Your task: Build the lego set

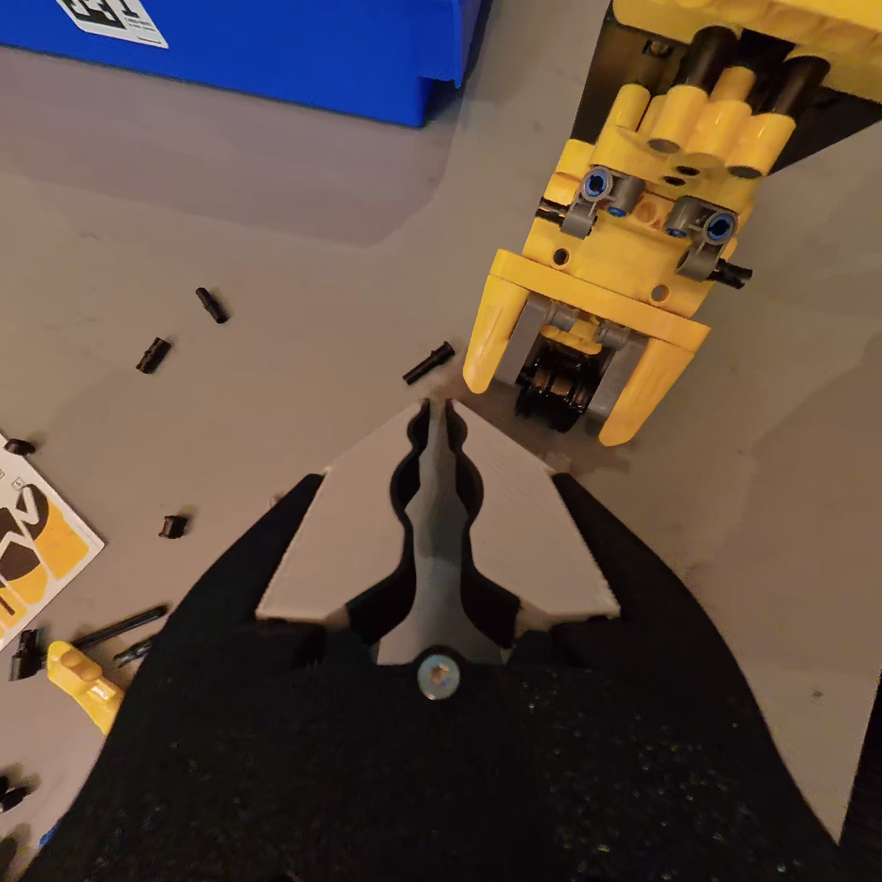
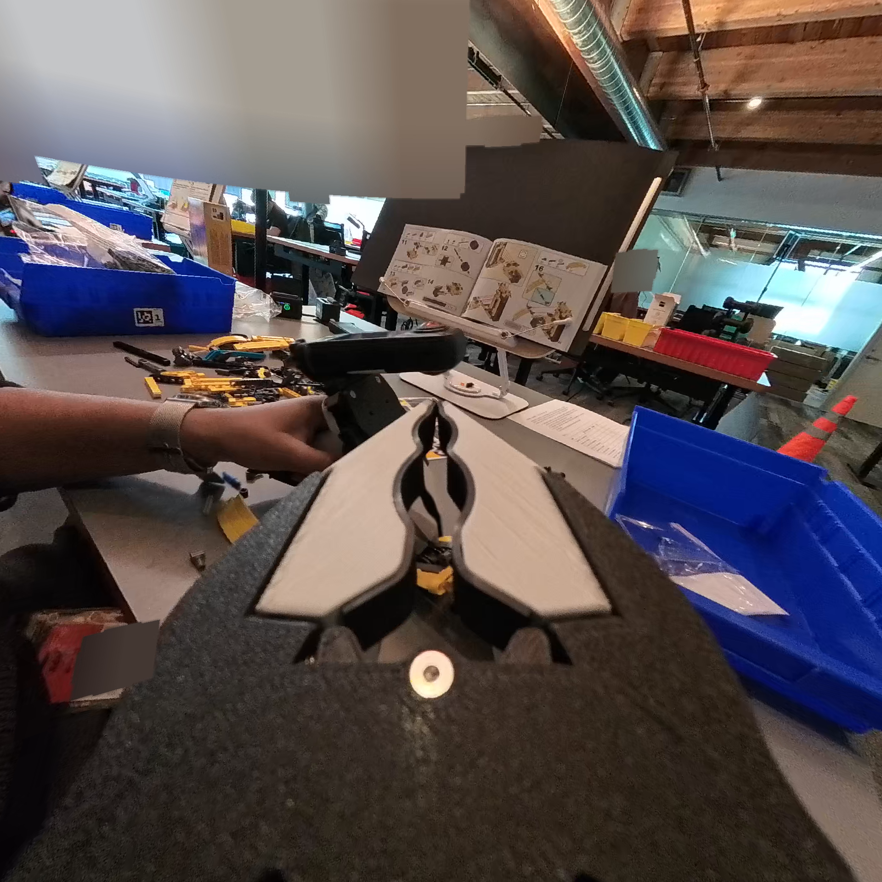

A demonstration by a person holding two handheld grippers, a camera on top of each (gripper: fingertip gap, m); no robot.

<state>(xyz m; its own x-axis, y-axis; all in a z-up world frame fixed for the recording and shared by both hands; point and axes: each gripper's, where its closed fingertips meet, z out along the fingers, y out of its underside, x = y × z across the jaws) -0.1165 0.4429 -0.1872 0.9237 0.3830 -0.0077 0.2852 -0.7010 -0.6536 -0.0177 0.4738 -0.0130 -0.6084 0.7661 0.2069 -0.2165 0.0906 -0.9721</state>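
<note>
My left gripper (image 1: pixel 436 405) is shut and empty, its tips low over the grey table (image 1: pixel 286 229). A black pin (image 1: pixel 428 363) lies just past the tips. To the right stands a yellow brick-built model (image 1: pixel 620 267) with grey connectors, its black wheel (image 1: pixel 553 396) on the table. My right gripper (image 2: pixel 436 405) is shut. Yellow and black parts of the model (image 2: pixel 432 572) show in the gap between its fingers. A hand (image 2: pixel 267 429) holds the left gripper's black body (image 2: pixel 377 353) just beyond them.
Loose black pins (image 1: pixel 212 305) lie left of the tips, with a sticker sheet (image 1: pixel 38 539) and a yellow part (image 1: pixel 81 677) farther left. A blue bin (image 1: pixel 238 57) stands behind. The right wrist view shows a blue bin (image 2: pixel 725 429), an open booklet on a stand (image 2: pixel 491 281) and piled parts (image 2: pixel 229 372). One gripper's finger ends stand about 20 centimetres off the other's.
</note>
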